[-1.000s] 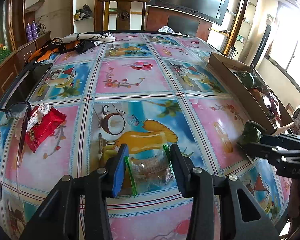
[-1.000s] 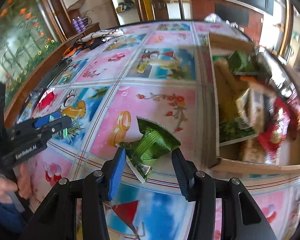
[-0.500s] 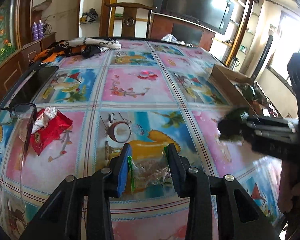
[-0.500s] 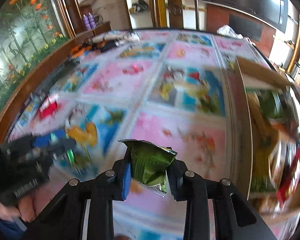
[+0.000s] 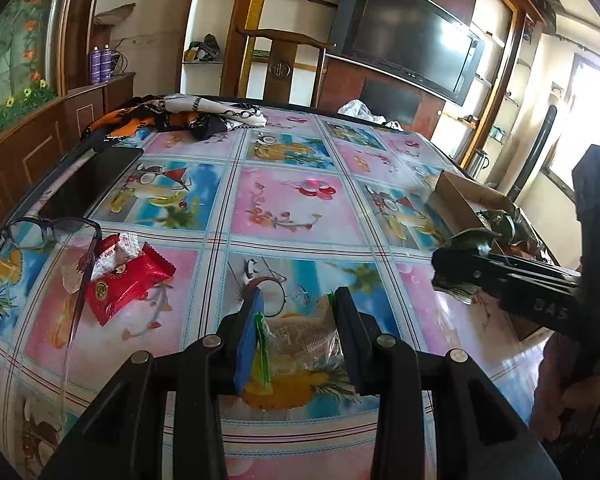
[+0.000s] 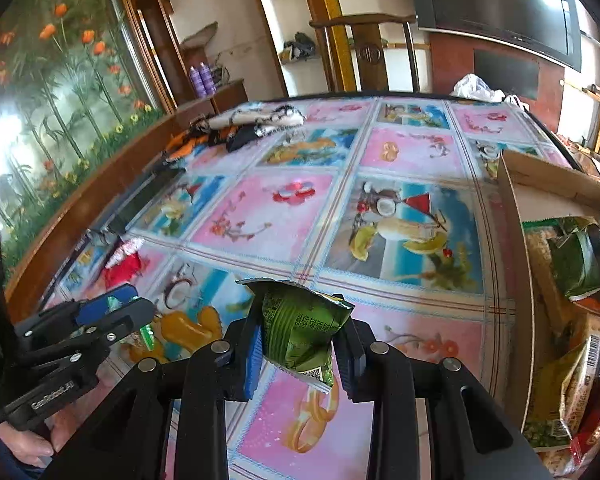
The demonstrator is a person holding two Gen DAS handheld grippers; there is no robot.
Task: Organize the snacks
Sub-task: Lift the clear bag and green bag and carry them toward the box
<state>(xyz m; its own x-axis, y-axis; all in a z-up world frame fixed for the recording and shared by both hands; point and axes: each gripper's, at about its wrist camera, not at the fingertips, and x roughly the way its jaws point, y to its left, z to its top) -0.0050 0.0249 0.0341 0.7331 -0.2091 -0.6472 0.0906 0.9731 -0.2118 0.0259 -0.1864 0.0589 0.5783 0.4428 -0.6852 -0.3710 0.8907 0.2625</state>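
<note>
Since 1 second back, both grippers have closed on their packets: the right gripper [image 6: 298, 340] now clamps the green snack packet [image 6: 300, 326], lifted clear of the tablecloth [image 6: 260, 216] it lay on, and the left gripper [image 5: 296, 332] has its jaws pressed against the sides of the clear packet with green edges [image 5: 300, 340], where they earlier stood apart around it.

That green packet sits upright between the right fingers, its crumpled top poking above them and a barcoded corner hanging below. Whether the clear packet touches the cloth or has been raised I cannot tell; its contents are pale and hard to make out.

At the table's right edge lies an open cardboard box [image 6: 512, 184], cut off by the frame, holding several snack bags, green ones at the far end, red and yellow nearer.

1 red snack packet [image 5: 124, 280] lies on the cloth beside a pair of glasses [image 5: 48, 232], well left of the left gripper.
</note>
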